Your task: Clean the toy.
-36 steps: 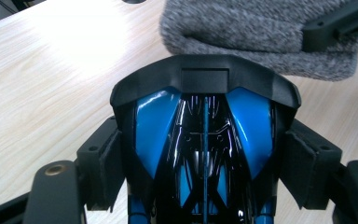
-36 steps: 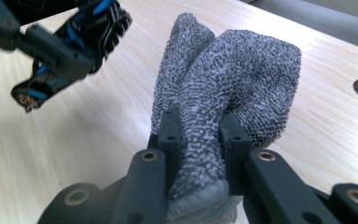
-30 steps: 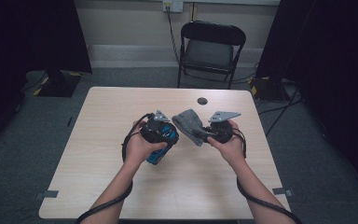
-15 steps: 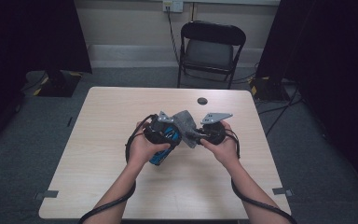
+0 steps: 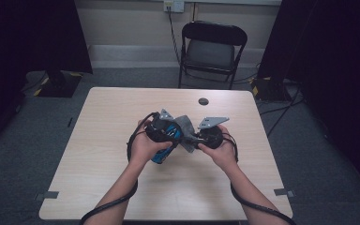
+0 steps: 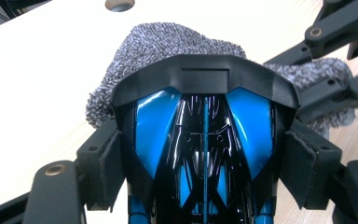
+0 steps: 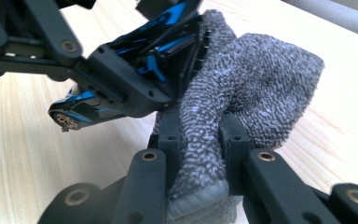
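A shiny blue and black toy car (image 6: 205, 135) sits between the pads of my left gripper (image 6: 205, 156), which is shut on its sides. In the high view the car (image 5: 163, 151) is held above the middle of the table, its lower end sticking out under the left hand. My right gripper (image 7: 198, 135) is shut on a grey terry cloth (image 7: 261, 88). The cloth (image 6: 168, 44) is pressed against the car's far end and wraps over it. The two grippers (image 5: 168, 133) (image 5: 193, 139) meet nose to nose, with the cloth (image 5: 186, 127) between them.
The light wooden table (image 5: 98, 154) has a small round black hole (image 5: 203, 101) near its far edge. A black folding chair (image 5: 213, 51) stands behind the table. Cables trail from both grippers down past the forearms.
The right gripper has shifted slightly left with the cloth, which now lies tighter against the car. The left hand has kept its place.
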A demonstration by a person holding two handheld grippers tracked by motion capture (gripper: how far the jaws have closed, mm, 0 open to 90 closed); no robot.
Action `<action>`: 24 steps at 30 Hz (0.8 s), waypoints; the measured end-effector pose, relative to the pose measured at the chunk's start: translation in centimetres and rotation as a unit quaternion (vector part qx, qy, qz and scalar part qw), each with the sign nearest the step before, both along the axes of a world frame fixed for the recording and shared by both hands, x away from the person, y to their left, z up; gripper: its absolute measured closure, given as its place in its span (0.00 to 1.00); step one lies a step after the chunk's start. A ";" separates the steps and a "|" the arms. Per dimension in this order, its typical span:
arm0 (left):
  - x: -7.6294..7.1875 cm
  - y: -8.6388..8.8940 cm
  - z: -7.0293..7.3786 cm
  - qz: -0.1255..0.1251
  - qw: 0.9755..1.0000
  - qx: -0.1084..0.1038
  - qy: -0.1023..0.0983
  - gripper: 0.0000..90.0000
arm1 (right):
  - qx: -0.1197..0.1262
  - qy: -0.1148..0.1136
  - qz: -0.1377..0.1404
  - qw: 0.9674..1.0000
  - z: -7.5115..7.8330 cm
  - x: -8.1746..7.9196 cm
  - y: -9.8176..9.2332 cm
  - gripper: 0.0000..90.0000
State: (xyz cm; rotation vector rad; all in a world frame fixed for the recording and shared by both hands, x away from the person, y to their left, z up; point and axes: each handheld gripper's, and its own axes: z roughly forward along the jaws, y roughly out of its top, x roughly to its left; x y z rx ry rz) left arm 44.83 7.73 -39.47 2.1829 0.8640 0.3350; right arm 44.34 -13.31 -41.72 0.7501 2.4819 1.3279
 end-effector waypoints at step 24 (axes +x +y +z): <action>0.5 0.1 0.1 0.003 1.000 0.001 0.005 0.28 | -0.003 0.010 0.015 1.000 -0.8 -0.4 0.6 0.83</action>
